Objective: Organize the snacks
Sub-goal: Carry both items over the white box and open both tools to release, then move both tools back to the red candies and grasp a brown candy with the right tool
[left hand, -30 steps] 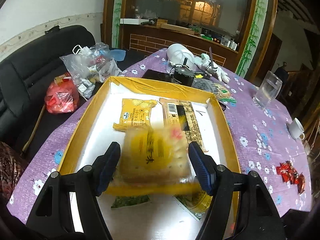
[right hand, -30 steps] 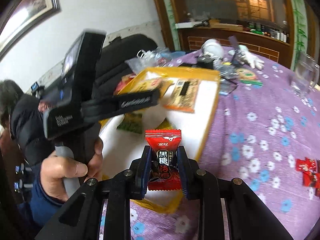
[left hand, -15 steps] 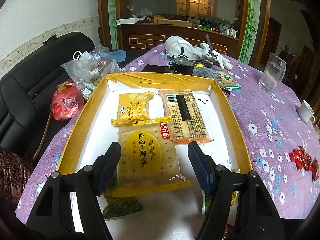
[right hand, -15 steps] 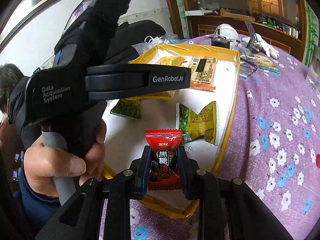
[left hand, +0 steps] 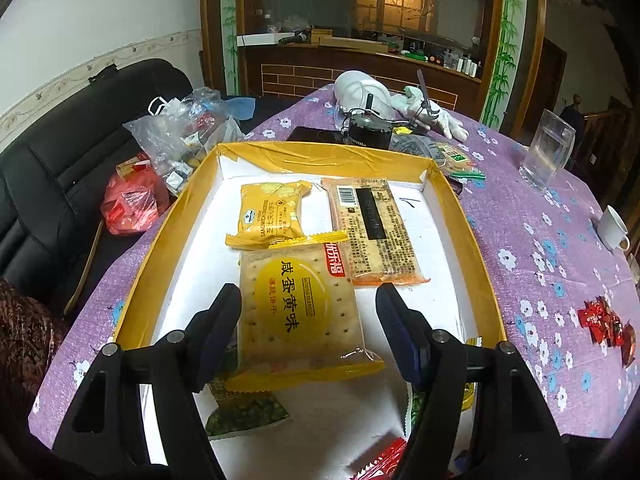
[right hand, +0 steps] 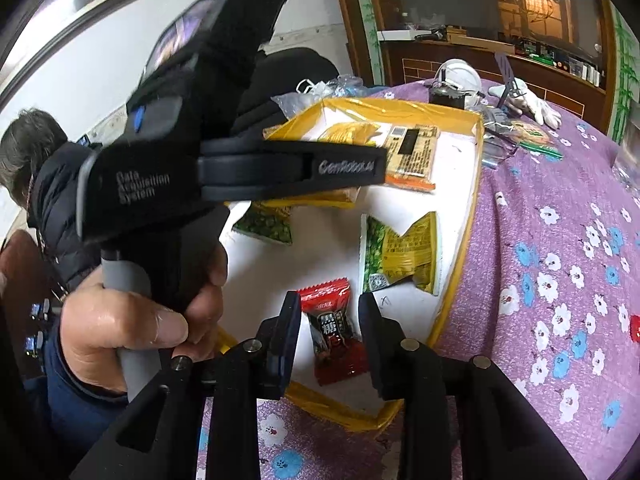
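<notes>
A yellow-rimmed white tray (left hand: 176, 236) (right hand: 464, 216) holds several snack packs. My left gripper (left hand: 308, 300) is open, its jaws on either side of a yellow cracker pack (left hand: 300, 308) that lies in the tray. My right gripper (right hand: 328, 308) is open above a red candy packet (right hand: 334, 334) lying at the tray's near edge; the packet also shows in the left wrist view (left hand: 384, 460). A yellow sandwich-biscuit pack (left hand: 272, 214), a long brown pack (left hand: 374, 232) and green pea packs (right hand: 400, 252) (right hand: 266, 224) lie in the tray.
More red candies (left hand: 608, 324) lie on the purple flowered cloth at the right. A glass (left hand: 550, 152), a white cup (left hand: 612, 226), gloves and clutter (left hand: 380, 116) stand beyond the tray. Plastic bags (left hand: 176, 132) sit on a black sofa at the left.
The cracker pack came to rest in the tray and my left gripper drew back a little. My right gripper opened and let the red candy packet drop into the tray.
</notes>
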`<action>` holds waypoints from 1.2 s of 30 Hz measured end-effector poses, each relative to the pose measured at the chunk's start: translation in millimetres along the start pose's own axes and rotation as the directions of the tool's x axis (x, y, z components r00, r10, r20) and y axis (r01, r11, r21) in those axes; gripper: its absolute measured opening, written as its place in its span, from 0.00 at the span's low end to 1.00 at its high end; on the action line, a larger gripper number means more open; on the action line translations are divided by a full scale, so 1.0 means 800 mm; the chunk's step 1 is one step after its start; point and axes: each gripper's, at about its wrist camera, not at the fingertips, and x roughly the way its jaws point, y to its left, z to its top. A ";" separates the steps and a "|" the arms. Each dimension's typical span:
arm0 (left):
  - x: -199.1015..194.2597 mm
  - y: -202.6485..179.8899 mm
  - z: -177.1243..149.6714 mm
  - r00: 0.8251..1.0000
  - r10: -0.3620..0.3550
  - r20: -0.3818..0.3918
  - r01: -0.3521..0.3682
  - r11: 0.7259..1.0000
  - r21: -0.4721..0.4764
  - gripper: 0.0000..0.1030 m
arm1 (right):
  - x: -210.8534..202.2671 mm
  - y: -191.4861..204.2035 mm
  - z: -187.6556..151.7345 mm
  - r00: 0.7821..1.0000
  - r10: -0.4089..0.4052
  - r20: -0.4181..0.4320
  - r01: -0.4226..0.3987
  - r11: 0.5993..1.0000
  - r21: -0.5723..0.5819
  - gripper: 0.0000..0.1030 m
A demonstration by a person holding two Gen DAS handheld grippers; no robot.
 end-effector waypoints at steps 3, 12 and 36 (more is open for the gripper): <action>-0.005 0.001 -0.001 1.000 -0.003 0.015 0.003 1.000 -0.003 0.68 | -0.007 -0.007 0.004 1.000 -0.002 0.013 0.002 1.000 0.024 0.32; -0.029 0.003 0.004 0.998 -0.043 0.043 0.044 0.999 -0.011 0.69 | -0.063 -0.041 0.014 0.994 -0.054 0.099 0.042 0.992 0.115 0.38; -0.093 -0.200 -0.055 0.959 -0.280 -0.046 0.277 0.890 0.363 0.70 | -0.228 -0.324 -0.072 0.899 -0.436 0.046 0.295 0.679 0.672 0.45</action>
